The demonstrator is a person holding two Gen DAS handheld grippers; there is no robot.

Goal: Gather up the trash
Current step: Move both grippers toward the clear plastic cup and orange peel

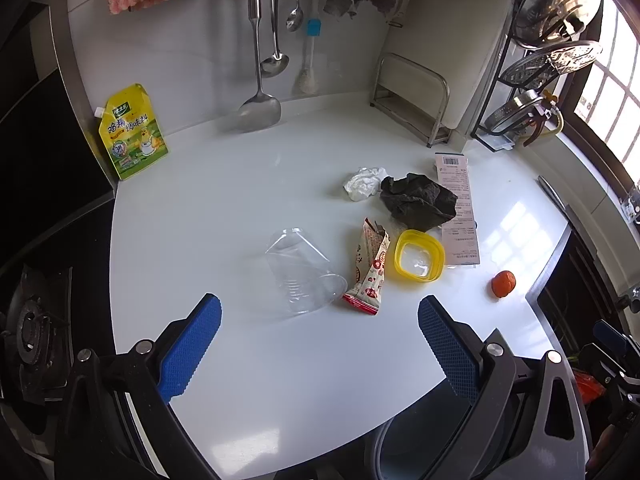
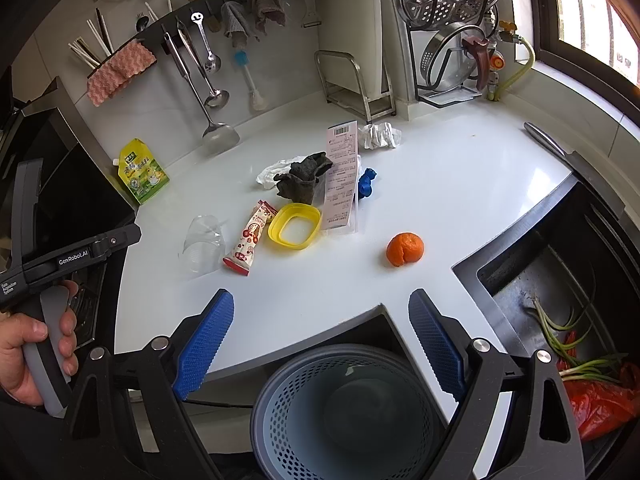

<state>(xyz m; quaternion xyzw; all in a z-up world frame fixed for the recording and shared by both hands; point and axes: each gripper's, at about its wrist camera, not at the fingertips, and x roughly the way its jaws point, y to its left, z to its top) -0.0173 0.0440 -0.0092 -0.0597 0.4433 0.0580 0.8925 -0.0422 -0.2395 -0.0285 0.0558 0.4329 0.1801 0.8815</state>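
Bin point(image 2: 344, 412), white counter point(image 2: 440, 184), orange peel point(image 2: 405, 249), receipt point(image 2: 342, 178)

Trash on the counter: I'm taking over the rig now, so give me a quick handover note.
Left hand-held gripper: open, empty, above the counter.
Right hand-held gripper: open, empty, over the grey bin.
On the counter: clear plastic cup on its side, snack wrapper, yellow lid, white tissue, dark rag, receipt, orange peel, crumpled paper, blue scrap.
Done: nothing visible in the bin.
Left: everything.
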